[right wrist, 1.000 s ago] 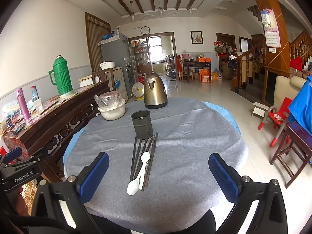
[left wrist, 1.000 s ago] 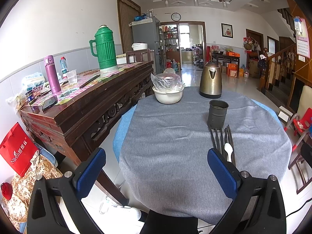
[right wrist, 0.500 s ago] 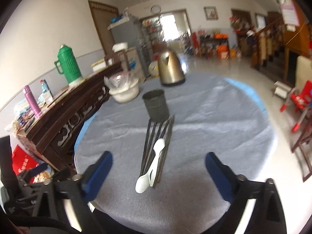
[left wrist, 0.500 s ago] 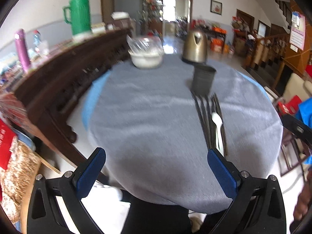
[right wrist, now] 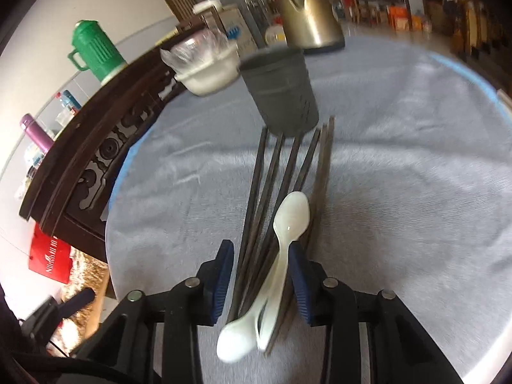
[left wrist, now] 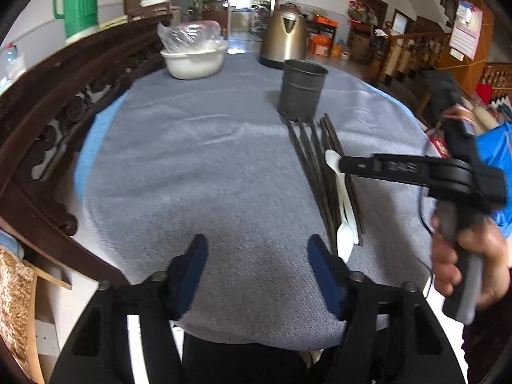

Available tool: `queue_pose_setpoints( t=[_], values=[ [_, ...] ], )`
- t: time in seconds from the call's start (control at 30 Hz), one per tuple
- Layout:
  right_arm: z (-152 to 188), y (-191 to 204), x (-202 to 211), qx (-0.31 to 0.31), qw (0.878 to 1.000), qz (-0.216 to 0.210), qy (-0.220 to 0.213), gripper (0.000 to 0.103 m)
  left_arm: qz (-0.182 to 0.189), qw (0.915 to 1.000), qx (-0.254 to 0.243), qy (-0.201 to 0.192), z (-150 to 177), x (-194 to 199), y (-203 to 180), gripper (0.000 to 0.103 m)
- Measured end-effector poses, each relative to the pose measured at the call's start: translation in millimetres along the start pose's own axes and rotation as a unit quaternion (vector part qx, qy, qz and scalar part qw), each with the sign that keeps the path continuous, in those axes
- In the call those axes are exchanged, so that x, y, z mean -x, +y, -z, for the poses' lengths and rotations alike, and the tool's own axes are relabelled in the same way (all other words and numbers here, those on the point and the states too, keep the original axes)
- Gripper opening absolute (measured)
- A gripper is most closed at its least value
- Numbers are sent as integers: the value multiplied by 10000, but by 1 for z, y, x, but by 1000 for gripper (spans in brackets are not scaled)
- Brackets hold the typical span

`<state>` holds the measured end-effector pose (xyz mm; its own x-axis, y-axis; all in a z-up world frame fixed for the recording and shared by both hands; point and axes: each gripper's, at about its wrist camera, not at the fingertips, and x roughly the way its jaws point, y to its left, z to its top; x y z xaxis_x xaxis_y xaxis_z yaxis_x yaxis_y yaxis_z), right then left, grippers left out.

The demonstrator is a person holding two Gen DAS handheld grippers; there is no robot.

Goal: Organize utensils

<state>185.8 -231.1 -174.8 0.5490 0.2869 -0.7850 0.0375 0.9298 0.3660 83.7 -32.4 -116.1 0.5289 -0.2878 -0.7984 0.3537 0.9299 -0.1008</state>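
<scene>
Several dark chopsticks (right wrist: 281, 172) lie side by side on the grey tablecloth (right wrist: 400, 176), with white spoons (right wrist: 288, 224) on top. A dark metal utensil cup (right wrist: 281, 92) stands upright at their far ends. My right gripper (right wrist: 260, 265) is partly open and low over the bundle, its blue pads on either side of the chopsticks and spoons. In the left wrist view my left gripper (left wrist: 257, 262) is open and empty above the near table edge, left of the chopsticks (left wrist: 315, 166), spoons (left wrist: 344, 211) and cup (left wrist: 302, 91). The right gripper shows there reaching over the spoons.
A white bowl covered in plastic (left wrist: 193, 54) and a brass kettle (left wrist: 283, 40) stand at the table's far side. A dark carved sideboard (left wrist: 64, 96) with a green thermos (left wrist: 78, 3) runs along the left. Chairs and a staircase lie to the right.
Both grippers have moved forward and down toward the table. The right gripper has narrowed and come down around the chopsticks and spoons. The left gripper has narrowed too.
</scene>
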Motion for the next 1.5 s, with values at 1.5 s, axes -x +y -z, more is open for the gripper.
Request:
queue_pose_setpoints(
  t=[1.5],
  values=[
    [2, -87, 22, -1384, 9881, -621, -265, 17, 1381, 9810, -1052, 872, -4, -84, -87, 31]
  ],
)
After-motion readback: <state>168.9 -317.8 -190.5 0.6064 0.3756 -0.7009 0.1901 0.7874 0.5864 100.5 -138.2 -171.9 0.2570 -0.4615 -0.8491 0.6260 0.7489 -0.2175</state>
